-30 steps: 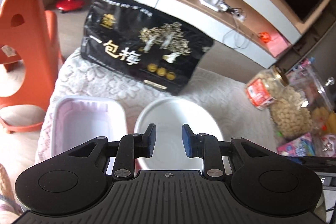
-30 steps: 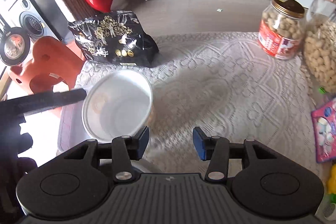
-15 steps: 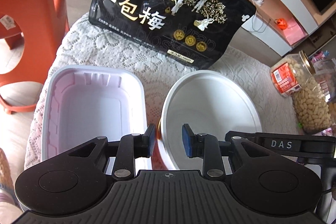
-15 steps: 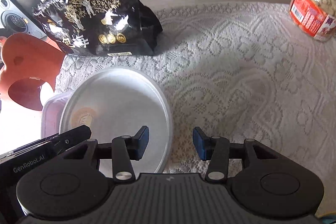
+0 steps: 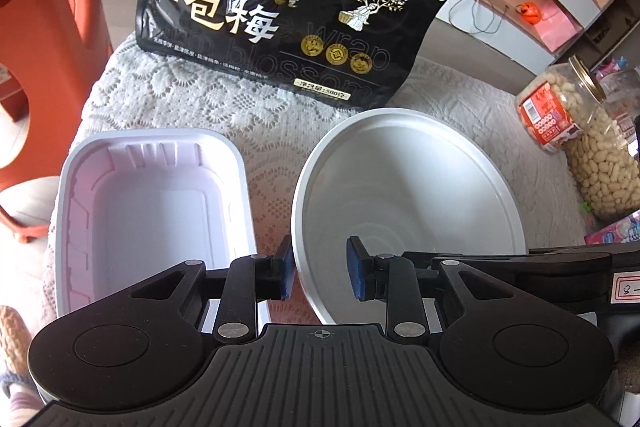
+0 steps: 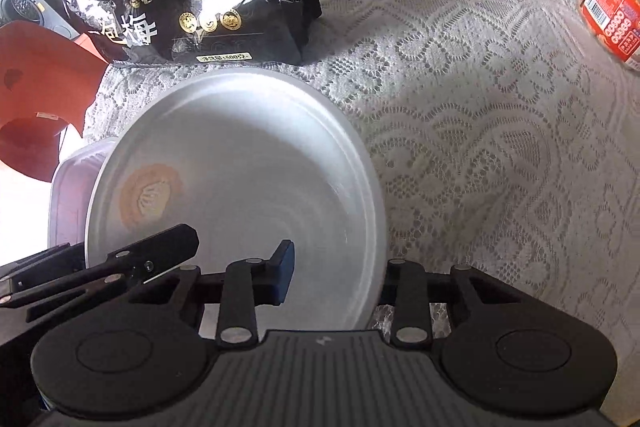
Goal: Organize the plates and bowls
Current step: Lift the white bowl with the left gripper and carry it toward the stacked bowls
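Note:
A round white bowl [image 5: 408, 187] stands on the lace cloth, with a white rectangular tray [image 5: 152, 203] to its left. My left gripper [image 5: 320, 267] is open and straddles the bowl's near left rim, one finger outside and one inside. In the right wrist view my right gripper [image 6: 332, 275] is open and straddles the near right rim of the bowl [image 6: 240, 179]; its left finger [image 6: 284, 267] is inside, the right finger is hidden behind the wall. The tray [image 6: 72, 187] shows behind the bowl.
A black snack bag [image 5: 288, 3] stands just behind the bowl and tray. A jar of peanuts [image 5: 576, 131] and pink packets stand at the right. An orange stool [image 5: 40, 39] is off the left edge of the lace-covered table [image 6: 480, 107].
Both grippers have moved forward and down to the bowl. Their fingers now sit on either side of its rim. The bowl has not visibly moved.

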`<act>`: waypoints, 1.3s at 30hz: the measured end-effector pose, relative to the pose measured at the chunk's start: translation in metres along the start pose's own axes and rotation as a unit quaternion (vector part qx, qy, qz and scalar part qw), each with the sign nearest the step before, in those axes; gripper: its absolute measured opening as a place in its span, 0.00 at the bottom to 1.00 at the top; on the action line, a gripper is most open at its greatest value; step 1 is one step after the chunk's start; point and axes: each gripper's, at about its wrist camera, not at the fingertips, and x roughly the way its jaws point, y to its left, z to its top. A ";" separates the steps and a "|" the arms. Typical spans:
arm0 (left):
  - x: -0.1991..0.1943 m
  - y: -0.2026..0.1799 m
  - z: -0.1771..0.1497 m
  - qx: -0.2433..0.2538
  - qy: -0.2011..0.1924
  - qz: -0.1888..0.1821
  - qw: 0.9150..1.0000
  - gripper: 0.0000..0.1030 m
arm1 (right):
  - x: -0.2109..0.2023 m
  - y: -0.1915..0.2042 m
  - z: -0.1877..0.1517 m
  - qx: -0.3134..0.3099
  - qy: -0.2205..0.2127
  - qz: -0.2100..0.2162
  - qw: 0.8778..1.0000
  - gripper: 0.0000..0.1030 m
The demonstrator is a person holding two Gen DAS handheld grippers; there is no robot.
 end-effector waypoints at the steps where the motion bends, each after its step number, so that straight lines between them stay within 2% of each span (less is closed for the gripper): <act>1: -0.005 -0.003 0.000 0.005 -0.001 -0.001 1.000 0.29 | -0.004 0.001 -0.001 0.000 -0.002 -0.002 1.000 0.32; 5: -0.037 -0.025 -0.002 0.040 -0.024 -0.005 0.999 0.29 | -0.039 0.001 -0.005 -0.008 -0.032 -0.006 0.999 0.32; 9: -0.082 -0.058 -0.013 0.072 -0.048 -0.019 0.996 0.29 | -0.091 -0.012 -0.022 -0.012 -0.058 -0.001 0.998 0.32; 12: -0.119 -0.095 -0.031 0.114 -0.072 -0.014 0.991 0.29 | -0.137 -0.028 -0.042 -0.015 -0.084 0.007 0.996 0.32; 16: -0.157 -0.137 -0.054 0.146 -0.097 -0.032 0.984 0.29 | -0.201 -0.052 -0.079 -0.024 -0.124 0.003 0.992 0.32; 22: -0.182 -0.189 -0.065 0.143 -0.084 -0.067 0.984 0.28 | -0.264 -0.100 -0.127 -0.008 -0.159 0.001 0.987 0.33; 30: -0.197 -0.252 -0.100 0.218 -0.074 -0.031 0.973 0.28 | -0.283 -0.152 -0.172 0.032 -0.150 0.034 0.988 0.33; 39: -0.192 -0.269 -0.124 0.233 -0.037 -0.018 0.972 0.27 | -0.286 -0.177 -0.194 0.047 -0.154 0.048 0.986 0.33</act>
